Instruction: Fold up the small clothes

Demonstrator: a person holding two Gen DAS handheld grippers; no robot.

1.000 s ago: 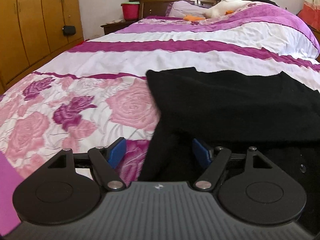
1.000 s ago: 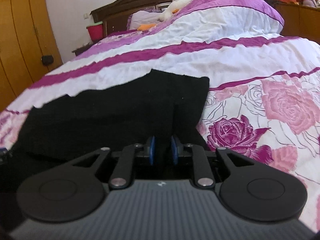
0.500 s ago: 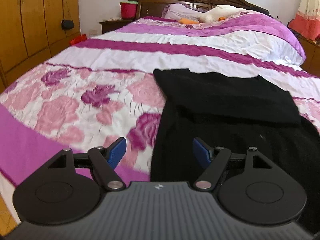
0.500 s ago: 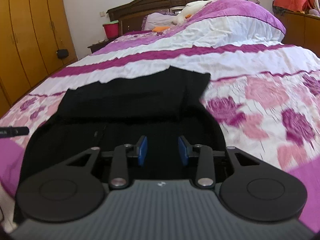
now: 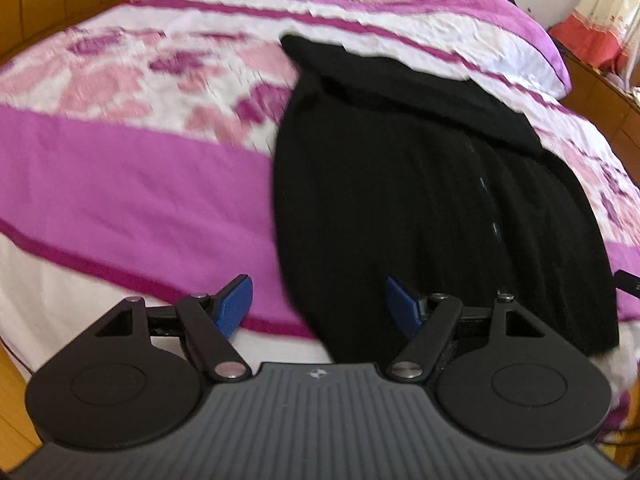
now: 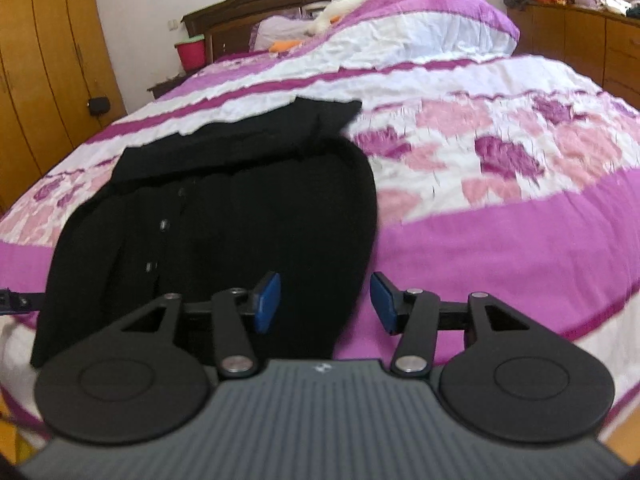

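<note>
Bed (image 5: 120, 184), pink-and-purple quilt, filling both views. Black garment (image 5: 420, 200) (image 6: 224, 220) lying flat on the near end of it, hem hanging over the foot edge, far part already doubled back into a band across the top. One fold done, by the look of it; the long lower part not yet folded, so judged roughly a third of the way, with at least one more fold and a tidy-up left.

Left gripper (image 5: 318, 304) spread wide, holding nothing, poised above the garment's left hem edge. Right gripper (image 6: 324, 304) likewise spread and empty, above the right hem edge. Neither touching cloth, as far as can be told.

Only in the right view: headboard (image 6: 280, 8) in full, wardrobe (image 6: 44, 60), red bucket (image 6: 191, 50), and the button row (image 6: 162, 226) clear near the garment's left side. Only in the left view: curtain (image 5: 600, 12) and red cloth at far right; button row faint there, seen toward the garment's right. Tip of the other gripper just showing at each view's edge. Left view blurred by motion.
</note>
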